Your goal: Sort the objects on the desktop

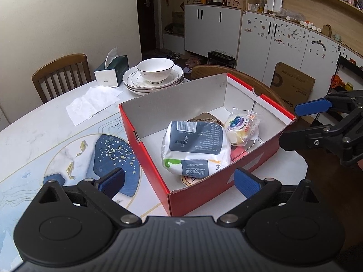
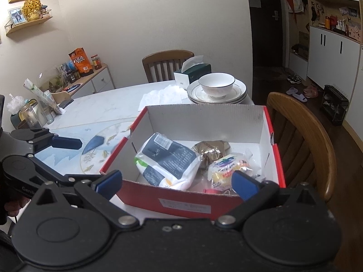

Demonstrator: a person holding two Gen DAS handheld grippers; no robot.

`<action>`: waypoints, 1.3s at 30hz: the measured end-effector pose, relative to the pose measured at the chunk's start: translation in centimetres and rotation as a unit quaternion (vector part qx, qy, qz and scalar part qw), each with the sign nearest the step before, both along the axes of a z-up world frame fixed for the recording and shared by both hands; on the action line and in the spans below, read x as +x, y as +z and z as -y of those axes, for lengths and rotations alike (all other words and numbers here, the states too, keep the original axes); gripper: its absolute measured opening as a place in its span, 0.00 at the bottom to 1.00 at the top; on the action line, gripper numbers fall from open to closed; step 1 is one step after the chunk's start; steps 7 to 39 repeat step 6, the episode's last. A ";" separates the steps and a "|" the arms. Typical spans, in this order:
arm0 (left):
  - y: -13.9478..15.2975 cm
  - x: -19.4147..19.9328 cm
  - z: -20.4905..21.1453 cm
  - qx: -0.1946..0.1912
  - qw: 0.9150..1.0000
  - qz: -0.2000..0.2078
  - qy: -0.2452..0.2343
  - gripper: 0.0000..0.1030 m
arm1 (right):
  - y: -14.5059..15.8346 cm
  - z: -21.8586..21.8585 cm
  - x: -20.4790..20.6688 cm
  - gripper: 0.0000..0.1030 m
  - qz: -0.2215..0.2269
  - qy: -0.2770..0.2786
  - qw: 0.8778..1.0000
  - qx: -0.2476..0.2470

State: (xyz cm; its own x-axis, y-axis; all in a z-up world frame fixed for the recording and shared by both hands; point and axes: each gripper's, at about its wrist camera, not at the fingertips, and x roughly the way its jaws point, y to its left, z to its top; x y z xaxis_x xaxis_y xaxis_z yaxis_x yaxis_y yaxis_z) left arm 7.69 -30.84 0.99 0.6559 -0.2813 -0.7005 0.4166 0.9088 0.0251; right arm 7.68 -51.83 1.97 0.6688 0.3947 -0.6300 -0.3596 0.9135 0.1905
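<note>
Left wrist view: the left gripper (image 1: 179, 181) and right gripper (image 1: 297, 124) both stand wide apart, empty, over the red cardboard box (image 1: 147, 154) mid-frame holding a white-and-navy plastic tissue pack (image 1: 195, 145).

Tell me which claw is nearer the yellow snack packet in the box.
Right. The right claw hangs over the box's near wall, just short of the yellow snack packet. The left claw sits toward the box's opposite end.

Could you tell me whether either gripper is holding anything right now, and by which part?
Nothing is held: the left gripper and right gripper both stand open above the red cardboard box.
</note>
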 end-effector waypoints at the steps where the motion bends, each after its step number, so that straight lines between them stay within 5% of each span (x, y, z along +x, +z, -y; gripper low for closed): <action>1: 0.0 -0.1 -0.1 0.000 1.000 0.001 0.000 1.00 | 0.0 -0.1 0.0 1.00 0.000 -0.001 1.000 0.000; 39: 0.2 -0.1 -1.4 -0.010 1.000 0.002 0.006 1.00 | -0.1 -1.1 0.0 1.00 0.000 0.003 1.000 -0.003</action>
